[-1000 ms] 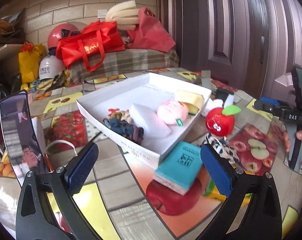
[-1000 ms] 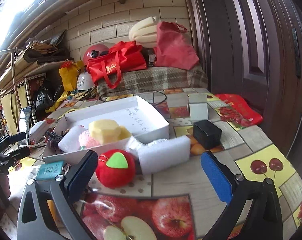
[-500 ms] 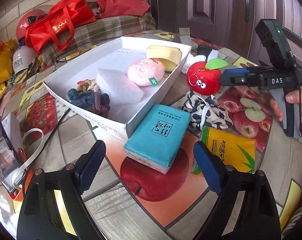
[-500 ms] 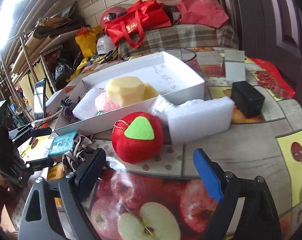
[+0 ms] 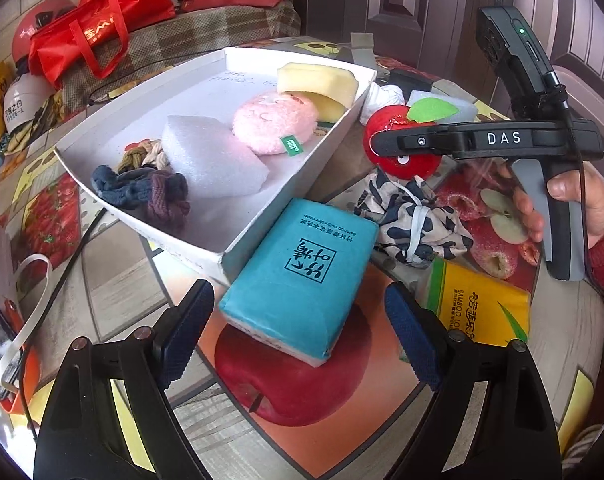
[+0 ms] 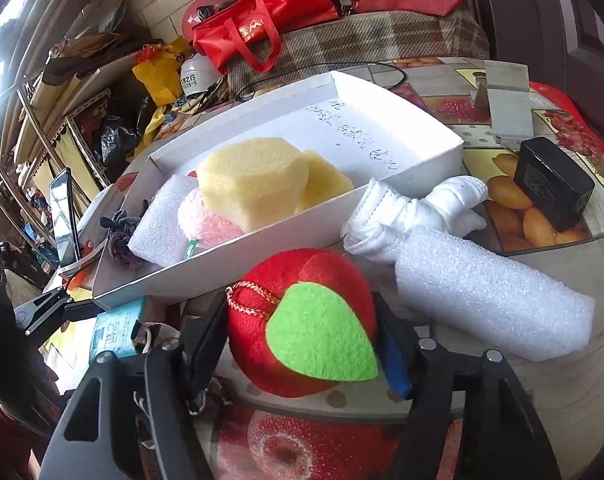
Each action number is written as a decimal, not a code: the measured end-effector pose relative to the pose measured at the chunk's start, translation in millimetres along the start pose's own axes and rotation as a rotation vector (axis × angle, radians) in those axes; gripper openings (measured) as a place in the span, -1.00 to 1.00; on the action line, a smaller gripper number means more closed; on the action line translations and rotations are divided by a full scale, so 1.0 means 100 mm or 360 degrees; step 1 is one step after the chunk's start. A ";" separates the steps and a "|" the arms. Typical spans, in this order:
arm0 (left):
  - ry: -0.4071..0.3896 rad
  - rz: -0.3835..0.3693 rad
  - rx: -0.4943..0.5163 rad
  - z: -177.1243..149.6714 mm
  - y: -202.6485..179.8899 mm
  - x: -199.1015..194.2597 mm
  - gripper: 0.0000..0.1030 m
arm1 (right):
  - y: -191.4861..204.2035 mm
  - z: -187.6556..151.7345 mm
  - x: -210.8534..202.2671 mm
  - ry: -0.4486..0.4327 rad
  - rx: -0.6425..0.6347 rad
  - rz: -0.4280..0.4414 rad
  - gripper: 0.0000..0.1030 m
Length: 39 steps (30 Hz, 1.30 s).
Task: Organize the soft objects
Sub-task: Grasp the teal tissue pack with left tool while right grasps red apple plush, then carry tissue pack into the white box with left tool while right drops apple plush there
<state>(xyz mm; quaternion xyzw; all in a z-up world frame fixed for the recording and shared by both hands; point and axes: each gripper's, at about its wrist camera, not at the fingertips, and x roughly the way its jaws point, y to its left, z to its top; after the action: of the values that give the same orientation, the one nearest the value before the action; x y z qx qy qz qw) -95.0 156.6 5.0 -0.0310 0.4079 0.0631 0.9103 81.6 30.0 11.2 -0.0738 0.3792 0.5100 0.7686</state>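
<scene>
A white box [image 5: 149, 216] [image 6: 422, 168] holds yellow sponges [image 5: 318, 84] [image 6: 253, 180], a pink plush [image 5: 275, 120], a white foam block [image 5: 211, 156] and knotted cloths [image 5: 141, 192]. My left gripper [image 5: 297, 334] is open, its jaws on either side of a teal tissue pack [image 5: 302, 276] on the table. My right gripper [image 6: 302, 344] has its jaws closed against the sides of a red plush apple [image 6: 297, 320] [image 5: 402, 140], which sits on the table by the box.
A patterned cloth bundle [image 5: 414, 216] and a yellow tissue pack [image 5: 482, 300] lie right of the teal pack. A white foam roll [image 6: 490, 296], a white knotted cloth [image 6: 418, 212] and a black block [image 6: 554, 180] lie right of the apple. Red bags [image 6: 261, 20] are behind.
My left gripper has come down and forward around the teal tissue pack. My right gripper has advanced onto the red plush apple and closed on it.
</scene>
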 end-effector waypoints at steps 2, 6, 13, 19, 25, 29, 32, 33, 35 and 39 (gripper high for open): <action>0.0013 -0.0002 0.0016 0.00 -0.02 0.02 0.70 | -0.01 0.01 0.00 0.0000 0.0009 0.0008 0.28; 0.0001 -0.0028 0.0039 -0.01 -0.07 -0.01 0.12 | -0.01 0.01 0.01 0.0004 0.0011 0.0028 0.24; -0.0024 -0.0036 0.0120 -0.12 -0.34 -0.12 -0.03 | -0.02 0.03 0.02 0.0004 0.0025 0.0057 0.22; -0.0251 0.0063 0.0109 -0.21 -0.38 -0.42 -0.03 | -0.09 -0.02 -0.13 -0.0086 0.0082 0.0114 0.20; -0.0440 0.0194 -0.0102 -0.27 -0.14 -0.66 -0.03 | 0.04 -0.15 -0.56 -0.0402 -0.0047 0.0053 0.20; -0.0574 0.0419 -0.0191 -0.23 -0.02 -0.73 -0.02 | 0.08 -0.18 -0.70 -0.0551 -0.0088 -0.0061 0.20; -0.0607 0.0593 -0.0291 -0.14 0.12 -0.68 -0.02 | 0.08 -0.17 -0.76 -0.0633 -0.0124 -0.0152 0.20; -0.0621 0.0635 -0.0328 -0.12 0.16 -0.67 -0.02 | 0.07 -0.18 -0.77 -0.0645 -0.0125 -0.0165 0.20; -0.0654 0.0688 -0.0389 -0.10 0.21 -0.66 -0.02 | 0.08 -0.18 -0.79 -0.0668 -0.0123 -0.0185 0.20; -0.0689 0.0759 -0.0415 -0.11 0.20 -0.67 -0.02 | 0.12 -0.24 -0.87 -0.0744 -0.0177 -0.0250 0.20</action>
<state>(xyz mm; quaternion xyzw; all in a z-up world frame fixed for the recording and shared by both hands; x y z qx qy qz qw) -149.8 169.1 47.8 -0.0370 0.1894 0.3307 0.9238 42.4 -39.4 55.1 -0.0252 0.1556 0.4719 0.8675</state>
